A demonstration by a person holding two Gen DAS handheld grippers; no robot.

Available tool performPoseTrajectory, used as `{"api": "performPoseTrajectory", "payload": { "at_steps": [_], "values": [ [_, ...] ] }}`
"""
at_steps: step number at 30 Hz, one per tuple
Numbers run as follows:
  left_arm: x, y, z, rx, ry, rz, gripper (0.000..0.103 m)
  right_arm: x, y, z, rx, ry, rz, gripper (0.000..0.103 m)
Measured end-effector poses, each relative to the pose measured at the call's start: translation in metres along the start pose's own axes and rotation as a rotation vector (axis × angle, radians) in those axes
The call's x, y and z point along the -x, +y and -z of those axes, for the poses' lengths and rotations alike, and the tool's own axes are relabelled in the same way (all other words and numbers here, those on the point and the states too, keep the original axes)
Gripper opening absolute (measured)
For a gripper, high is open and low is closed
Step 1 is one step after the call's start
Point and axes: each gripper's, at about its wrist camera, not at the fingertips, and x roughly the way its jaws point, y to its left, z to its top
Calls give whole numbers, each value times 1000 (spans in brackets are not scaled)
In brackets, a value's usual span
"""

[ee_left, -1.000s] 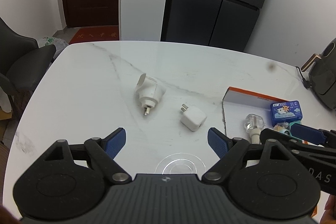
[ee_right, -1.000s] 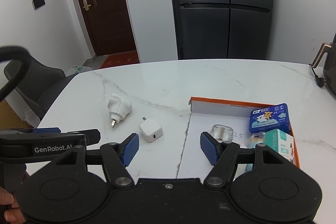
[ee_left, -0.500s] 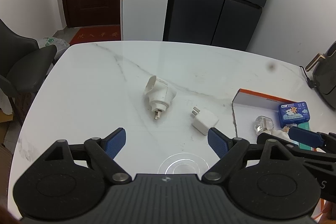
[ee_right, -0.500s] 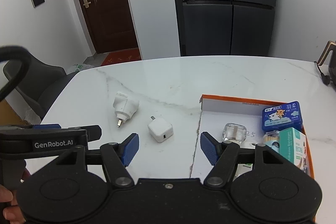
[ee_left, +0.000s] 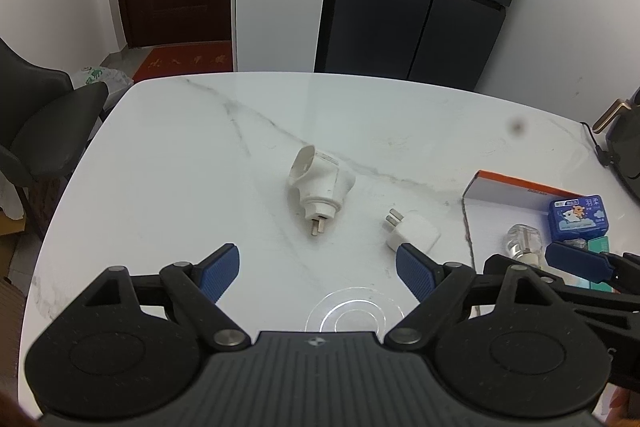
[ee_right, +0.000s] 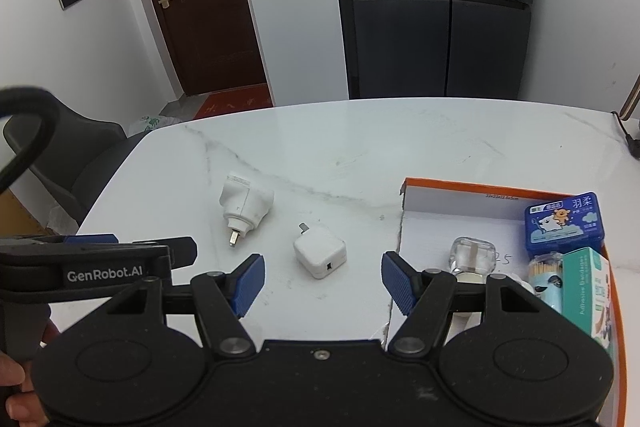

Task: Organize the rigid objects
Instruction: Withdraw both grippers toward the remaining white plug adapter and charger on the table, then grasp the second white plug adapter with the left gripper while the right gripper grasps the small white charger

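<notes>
meanwhile the left gripper (ee_left: 318, 267) and the right gripper (ee_right: 322, 277) both hang over the marble table (ee_left: 180, 163) with jaws spread wide, holding nothing. near mid-frame the white plug adapter (ee_left: 320, 185) lies on its side, prongs toward the camera, with the white square charger (ee_left: 412, 233) just right of it, apart. at right, the orange-rimmed box (ee_right: 460, 187) holds a clear plug-in bottle (ee_right: 472, 255), a blue pack (ee_right: 564, 223) and a green carton (ee_right: 592, 287).

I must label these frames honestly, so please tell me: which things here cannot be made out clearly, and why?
- Clear glass bottle in the orange-rimmed box: lower part hidden behind the right gripper, right wrist view.
- Teal-and-white bandage carton: cut by the gripper body, right wrist view.
- Dark appliance with a brass handle: cut by the frame edge, left wrist view.
- Label on the white round plug adapter: too small, both views.
</notes>
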Motion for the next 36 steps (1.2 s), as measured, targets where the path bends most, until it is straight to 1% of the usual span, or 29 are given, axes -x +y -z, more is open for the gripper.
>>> {"api": "performPoseTrajectory", "payload": {
  "at_steps": [9, 17, 24, 31, 34, 35, 36],
  "values": [
    [-16, 9, -5, -7, 19, -6, 88, -17, 4, -3, -1, 20, 1, 78],
    [-39, 9, -15, -25, 36, -7, 89, -37, 1, -4, -11, 36, 6, 78],
    [-74, 7, -26, -48, 48, -11, 95, -50, -5, 1, -40, 54, 18, 78],
    [-112, 2, -37, -75, 51, -19, 95, -60, -10, 6, -53, 63, 23, 78],
    [-125, 3, -40, -86, 50, -24, 95, -65, -10, 7, -55, 61, 20, 78],
    [-128, 3, -41, -90, 50, -23, 93, -67, -9, 7, -51, 60, 17, 78],
    [-131, 4, -42, -91, 49, -18, 87, -70, -8, 7, -44, 58, 16, 78]
  ]
}}
